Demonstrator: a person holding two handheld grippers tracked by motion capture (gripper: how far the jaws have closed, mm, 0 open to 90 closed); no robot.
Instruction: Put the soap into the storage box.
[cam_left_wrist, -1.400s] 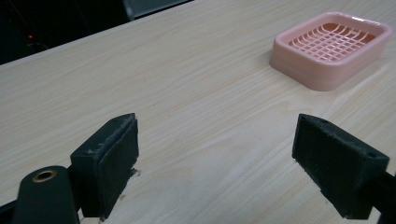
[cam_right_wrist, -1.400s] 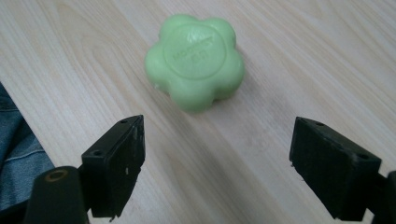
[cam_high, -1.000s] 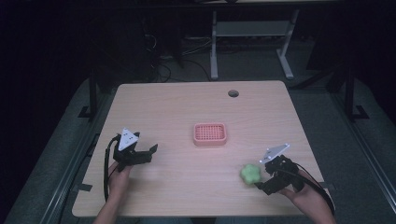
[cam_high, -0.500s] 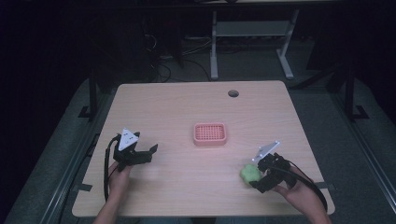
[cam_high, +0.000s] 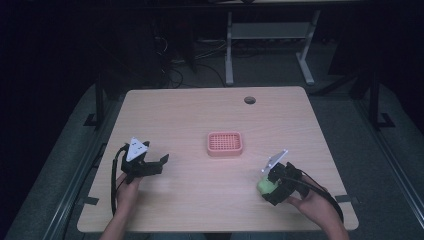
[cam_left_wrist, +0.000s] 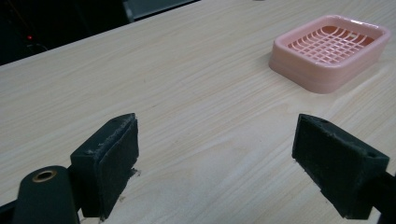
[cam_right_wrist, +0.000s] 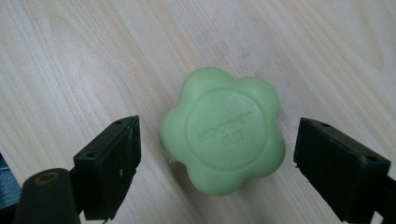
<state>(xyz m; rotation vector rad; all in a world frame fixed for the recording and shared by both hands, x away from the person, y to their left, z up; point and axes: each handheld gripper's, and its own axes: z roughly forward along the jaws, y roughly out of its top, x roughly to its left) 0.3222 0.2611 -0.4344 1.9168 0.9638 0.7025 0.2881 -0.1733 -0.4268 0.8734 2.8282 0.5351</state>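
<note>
At the left of the pale wood-grain worktop (cam_high: 200, 115), the left hand-held gripper (cam_high: 161, 162) rests low with its jaws spread wide and nothing between them; its own view looks across bare wood toward the pink plastic soap dish with a slotted grid floor (cam_left_wrist: 330, 49), which sits near the middle of the worktop and stands empty. Farther right, near the front edge, lies the pale green flower-shaped bar of soap (cam_right_wrist: 223, 136), flat on the wood with its round embossed face up (the raised lettering is too faint to read). The right hand-held gripper (cam_right_wrist: 217, 172) hangs directly over it, jaws parted on either side of the bar and not touching it. The bar looks light and firm, yet waxy and smooth, so it would probably slip under a glancing pinch; the lobed outline gives uneven flanks, and the surer hold seems to be across two opposite sides, pads low on the rim and seated against the lobes. A hard squeeze could dent or mark the soft surface, so moderate pressure looks wise.
</note>
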